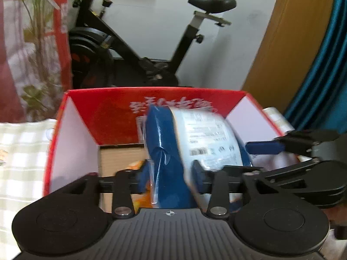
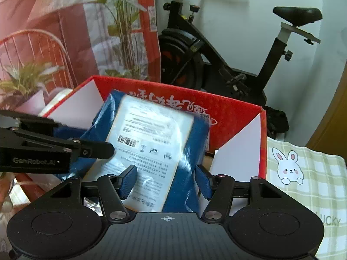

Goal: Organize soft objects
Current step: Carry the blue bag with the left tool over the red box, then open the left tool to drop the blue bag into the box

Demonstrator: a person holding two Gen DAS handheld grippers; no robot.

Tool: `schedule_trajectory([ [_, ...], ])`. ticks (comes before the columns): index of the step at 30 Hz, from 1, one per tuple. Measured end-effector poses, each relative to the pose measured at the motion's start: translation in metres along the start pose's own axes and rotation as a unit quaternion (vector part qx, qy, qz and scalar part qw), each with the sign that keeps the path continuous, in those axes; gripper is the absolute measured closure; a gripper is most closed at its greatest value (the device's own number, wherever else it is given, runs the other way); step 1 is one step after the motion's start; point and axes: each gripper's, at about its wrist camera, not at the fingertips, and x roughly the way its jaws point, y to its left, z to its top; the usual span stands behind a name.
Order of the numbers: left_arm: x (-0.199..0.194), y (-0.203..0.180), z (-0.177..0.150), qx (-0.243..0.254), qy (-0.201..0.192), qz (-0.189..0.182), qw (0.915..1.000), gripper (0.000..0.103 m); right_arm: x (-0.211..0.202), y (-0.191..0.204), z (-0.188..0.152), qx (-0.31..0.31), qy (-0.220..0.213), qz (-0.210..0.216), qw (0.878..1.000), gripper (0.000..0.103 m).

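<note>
A soft blue plastic-wrapped package (image 1: 171,151) with a white printed label stands tilted inside an open red cardboard box (image 1: 112,117). My left gripper (image 1: 171,175) is shut on the package's lower edge, fingers pressed on both sides. In the right wrist view the same package (image 2: 156,143) leans in the box (image 2: 236,117), and my right gripper (image 2: 166,179) is open, its blue pads on either side of the package's lower part without squeezing it. The left gripper's fingers (image 2: 95,148) reach in from the left onto the package.
The box sits on a green-checked cloth (image 2: 308,173) with a bunny print. An exercise bike (image 1: 138,49) stands behind the box. Potted plants (image 2: 23,82) and a red wire chair are at the left. A wooden door (image 1: 286,43) and blue curtain are at the right.
</note>
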Motion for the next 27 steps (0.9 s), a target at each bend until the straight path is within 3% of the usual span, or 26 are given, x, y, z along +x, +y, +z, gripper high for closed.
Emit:
schedule_trajectory([
  [12,-0.036,0.005,-0.006,-0.006,-0.016,0.019,0.9997,0.044,-0.028,0.013,-0.011,-0.004,-0.003,-0.002,1.0,0.045],
  [14,-0.045,0.004,-0.01,-0.003,-0.018,0.024,0.9995,0.039,-0.036,0.014,-0.013,-0.001,-0.009,-0.006,1.0,0.037],
  [16,-0.054,0.003,-0.013,-0.001,-0.024,0.03,0.9993,0.028,-0.043,0.016,-0.015,0.009,-0.015,-0.011,1.0,0.025],
  [18,-0.063,0.003,-0.015,-0.003,-0.031,0.036,0.9988,0.009,-0.052,0.017,-0.018,0.018,-0.024,-0.019,0.999,0.016],
  [22,-0.082,0.003,-0.021,-0.016,-0.042,0.039,0.9982,0.004,-0.073,0.019,-0.026,0.034,-0.046,-0.025,0.998,0.001],
  [27,-0.1,0.001,-0.033,-0.019,-0.043,0.047,0.9978,0.0,-0.096,0.021,-0.038,0.061,-0.066,-0.021,0.996,0.0],
])
